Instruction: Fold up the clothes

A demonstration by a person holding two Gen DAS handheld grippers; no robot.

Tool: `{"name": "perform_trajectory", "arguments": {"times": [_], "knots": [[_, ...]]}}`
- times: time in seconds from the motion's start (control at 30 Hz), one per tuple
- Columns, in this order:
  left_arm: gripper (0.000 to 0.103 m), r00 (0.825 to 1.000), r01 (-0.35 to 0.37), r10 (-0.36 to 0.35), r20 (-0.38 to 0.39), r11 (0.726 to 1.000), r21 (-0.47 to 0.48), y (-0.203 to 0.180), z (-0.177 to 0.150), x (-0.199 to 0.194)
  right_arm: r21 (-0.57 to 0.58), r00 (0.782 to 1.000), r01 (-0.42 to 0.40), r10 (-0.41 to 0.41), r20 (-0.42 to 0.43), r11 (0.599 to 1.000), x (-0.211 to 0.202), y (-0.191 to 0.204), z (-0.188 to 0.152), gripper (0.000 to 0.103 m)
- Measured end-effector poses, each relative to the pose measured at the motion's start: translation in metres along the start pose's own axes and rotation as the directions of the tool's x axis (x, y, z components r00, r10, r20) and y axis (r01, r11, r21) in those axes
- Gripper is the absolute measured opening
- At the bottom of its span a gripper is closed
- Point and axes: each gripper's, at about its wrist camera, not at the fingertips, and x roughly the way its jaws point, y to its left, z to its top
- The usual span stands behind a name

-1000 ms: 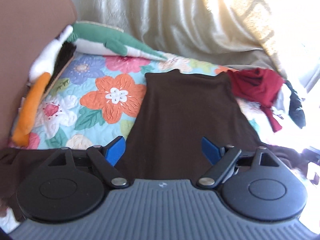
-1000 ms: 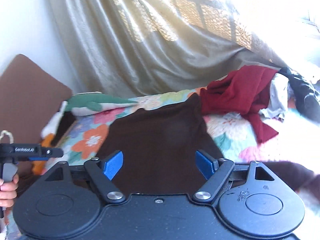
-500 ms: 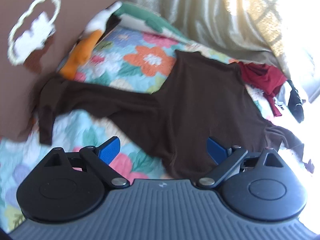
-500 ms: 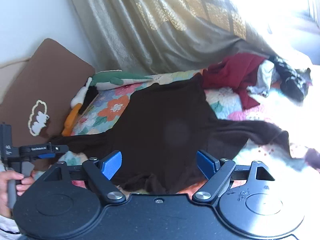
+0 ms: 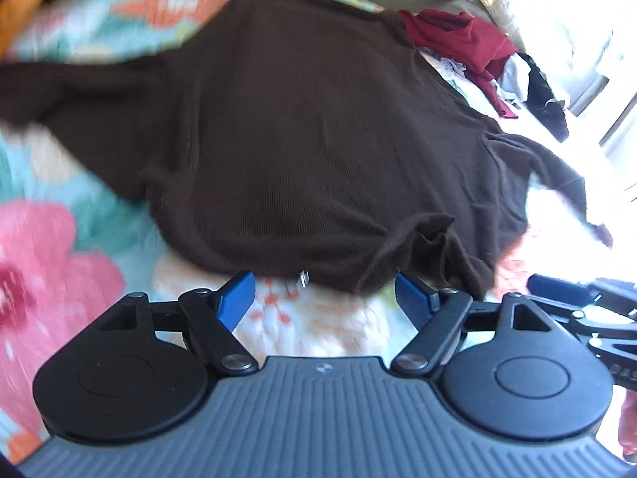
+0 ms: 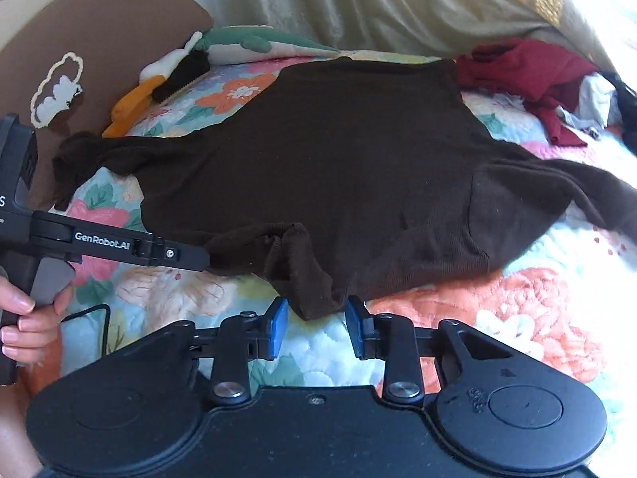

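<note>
A dark brown long-sleeved sweater (image 5: 302, 127) lies spread flat on a floral quilt (image 5: 47, 263), sleeves out to both sides; it also shows in the right wrist view (image 6: 350, 167). My left gripper (image 5: 324, 298) is open and empty just in front of the sweater's near hem. My right gripper (image 6: 316, 320) is partly closed, its blue pads (image 6: 276, 324) either side of a bunched fold of the hem (image 6: 314, 294), not pinching it. The left gripper's finger (image 6: 119, 245) shows in the right wrist view, at the hem's left end.
A pile of red, white and black clothes (image 6: 553, 83) lies at the far right of the bed. Stuffed toys (image 6: 191, 63) and a brown cushion (image 6: 99, 51) sit at the far left. A beige curtain (image 6: 378, 4) hangs behind.
Both grippers have dropped down and forward to the sweater's near hem. The right gripper's jaws have narrowed around a fold of the hem. The left view is motion blurred.
</note>
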Motion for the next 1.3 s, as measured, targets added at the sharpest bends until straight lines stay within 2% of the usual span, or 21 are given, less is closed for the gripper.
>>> {"name": "perform_trajectory", "arguments": {"times": [0.1,0.17,0.23,0.27,0.3,0.33,0.4,0.53,0.7,0.77,0.8,0.83,0.9,0.93,0.97,1.03,1.13,1.23,1.3], "knots": [[0.079,0.997,-0.077,0.072,0.039,0.986,0.150,-0.022,-0.001,0.008,-0.052,1.000,-0.005,0.004,-0.014,0.999,0.015,0.006,0.002,0.046],[0.081,0.994,-0.110,0.104,0.040,0.973,0.203,-0.029,-0.002,0.018,-0.117,0.999,-0.015,0.011,-0.036,0.993,0.027,0.012,0.004,0.063],[0.080,0.991,-0.133,0.127,0.042,0.964,0.232,-0.031,-0.004,0.028,-0.203,0.999,0.024,-0.030,-0.023,0.979,0.036,0.022,0.001,0.064],[0.076,0.991,-0.136,0.128,0.047,0.962,0.238,-0.031,-0.005,0.030,-0.257,0.997,0.081,-0.080,0.016,0.963,0.038,0.028,-0.002,0.064],[0.060,0.991,-0.132,0.122,0.055,0.962,0.240,-0.030,-0.006,0.030,-0.305,0.991,0.132,-0.122,0.052,0.943,0.040,0.034,-0.005,0.064],[0.043,0.992,-0.125,0.114,0.061,0.962,0.242,-0.030,-0.007,0.028,-0.322,0.992,0.124,-0.114,0.051,0.939,0.041,0.034,-0.006,0.063],[0.020,0.993,-0.114,0.102,0.061,0.962,0.247,-0.032,-0.005,0.018,-0.355,0.994,0.108,-0.097,0.048,0.929,0.043,0.035,-0.009,0.007],[0.017,0.996,-0.090,0.089,0.015,0.984,0.153,-0.015,-0.002,-0.003,-0.276,0.997,0.052,-0.035,0.066,0.960,0.019,0.020,-0.012,0.006],[0.016,0.988,-0.098,0.110,-0.107,0.989,0.109,0.004,-0.015,-0.003,-0.214,1.000,0.016,-0.017,-0.002,0.977,0.017,0.008,-0.027,0.003],[0.019,0.986,-0.097,0.110,-0.124,0.990,0.106,0.004,-0.015,-0.005,-0.188,1.000,0.003,-0.009,-0.029,0.982,0.017,0.003,-0.033,0.002],[0.030,0.983,-0.100,0.114,-0.141,0.990,0.102,0.003,-0.013,-0.007,-0.169,0.999,-0.005,-0.002,-0.039,0.986,0.015,0.001,-0.034,0.002],[0.050,0.979,-0.104,0.118,-0.166,0.991,0.087,0.003,-0.011,-0.008,-0.133,0.999,-0.017,0.012,-0.041,0.991,0.010,0.000,-0.032,0.003],[0.061,0.974,-0.101,0.110,-0.196,0.993,0.057,0.003,-0.010,-0.015,-0.061,0.998,-0.042,0.039,-0.043,0.997,0.000,-0.003,-0.028,0.009],[0.067,0.973,-0.097,0.104,-0.208,0.994,0.045,0.003,-0.010,-0.019,-0.024,0.998,-0.051,0.050,-0.041,0.998,-0.006,-0.005,-0.025,0.017],[0.070,0.972,-0.098,0.106,-0.211,0.994,0.046,0.001,-0.010,-0.023,0.013,0.998,-0.052,0.052,-0.034,0.999,-0.015,-0.006,-0.022,0.036],[0.076,0.974,-0.119,0.132,-0.186,0.990,0.076,-0.005,-0.009,-0.035,0.087,0.998,-0.054,0.056,-0.019,0.995,-0.033,-0.007,-0.016,0.063],[0.084,0.975,-0.164,0.178,-0.132,0.980,0.116,-0.014,-0.007,-0.050,0.187,0.999,-0.053,0.053,0.004,0.981,-0.059,-0.009,-0.006,0.064],[0.091,0.975,-0.197,0.209,-0.079,0.970,0.144,-0.022,-0.004,-0.063,0.178,1.000,0.020,-0.023,0.013,0.984,-0.077,-0.001,0.001,0.069],[0.091,0.975,-0.208,0.218,-0.047,0.965,0.158,-0.026,-0.003,-0.070,0.172,0.998,0.064,-0.066,0.007,0.983,-0.087,0.005,0.005,0.073]]}}
